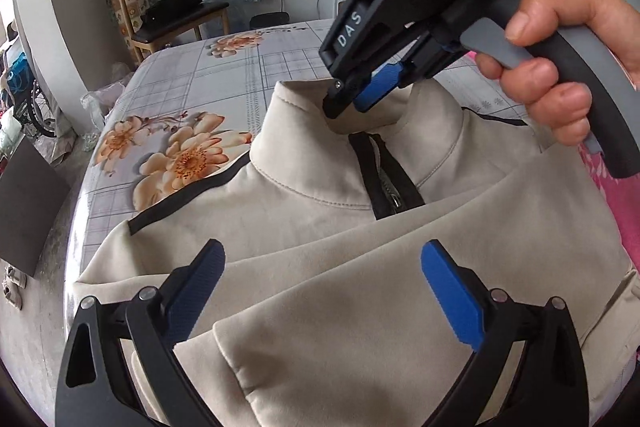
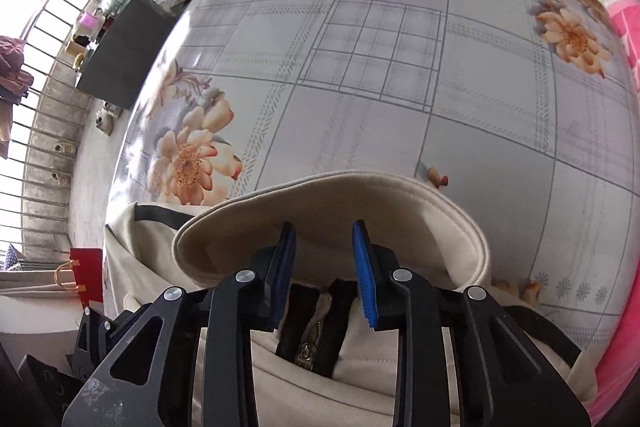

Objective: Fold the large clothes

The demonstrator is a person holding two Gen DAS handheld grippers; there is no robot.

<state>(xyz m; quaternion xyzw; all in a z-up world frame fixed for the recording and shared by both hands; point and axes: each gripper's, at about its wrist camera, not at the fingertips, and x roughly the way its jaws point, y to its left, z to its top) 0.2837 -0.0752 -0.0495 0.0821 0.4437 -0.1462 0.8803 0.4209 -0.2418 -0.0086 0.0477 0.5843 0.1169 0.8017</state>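
Note:
A beige zip-up jacket [image 1: 320,219] lies on the flowered bed sheet [image 1: 224,83], with a sleeve folded across its chest. Its black zipper [image 1: 390,195] runs down from the stand-up collar [image 2: 400,211]. My left gripper [image 1: 326,287] hovers open over the folded sleeve, its blue pads wide apart and holding nothing. A hand [image 1: 560,67] holds my right gripper [image 1: 352,103], which points down into the collar opening. In the right wrist view the right gripper [image 2: 324,239] has a narrow gap between its pads. The collar's inner face shows through that gap, and the zipper [image 2: 316,343] sits below.
The bed sheet [image 2: 360,67] stretches bare beyond the collar. A pink blanket [image 2: 624,27] lies along the right edge. A wooden chair [image 1: 172,11] stands past the bed's far end. A dark box [image 2: 120,59], a red bag [image 2: 86,275] and window bars [image 2: 40,107] are on the left.

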